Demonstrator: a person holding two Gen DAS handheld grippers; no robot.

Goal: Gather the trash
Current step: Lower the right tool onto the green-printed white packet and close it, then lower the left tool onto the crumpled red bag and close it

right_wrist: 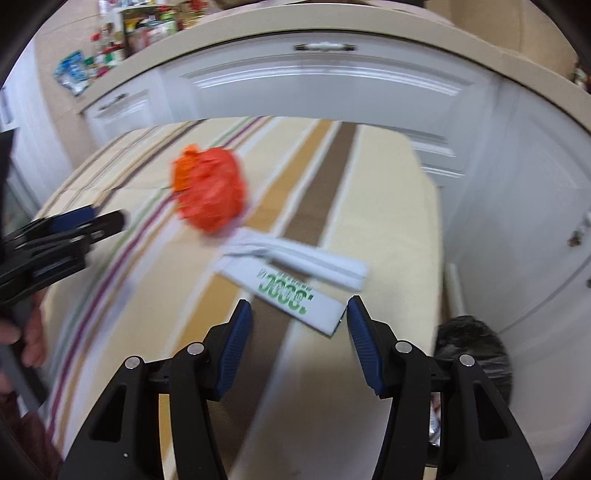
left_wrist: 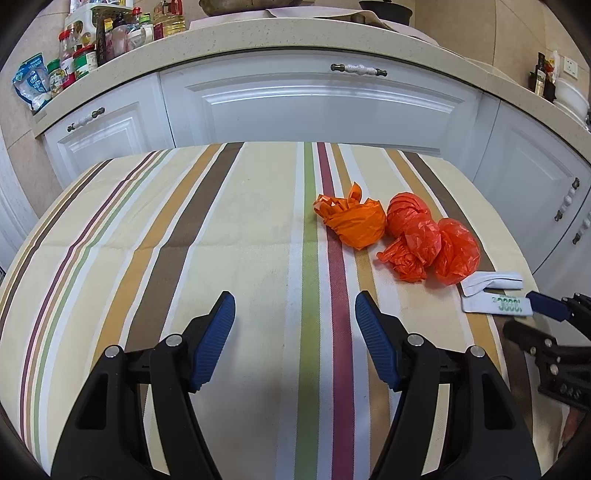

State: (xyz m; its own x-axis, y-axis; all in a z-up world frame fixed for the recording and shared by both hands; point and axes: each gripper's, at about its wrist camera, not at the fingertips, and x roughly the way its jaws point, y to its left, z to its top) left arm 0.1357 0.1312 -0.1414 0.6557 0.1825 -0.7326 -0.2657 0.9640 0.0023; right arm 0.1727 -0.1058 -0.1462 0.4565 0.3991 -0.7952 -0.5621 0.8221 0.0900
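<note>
Orange bags (left_wrist: pixel 399 232) and wrapper (right_wrist: pixel 295 291) lie uncollected at two o'clock on surface (left_wrist: pixel 221 229); both grippers (left_wrist: pixel 295 325) (right_wrist: pixel 300 328) gape empty.

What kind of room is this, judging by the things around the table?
Most likely a home kitchen. A speckled beige stone countertop runs over white panelled cabinet doors, and bottles and jars of sauces and cooking oil stand on it behind the striped cloth-covered table.
</note>
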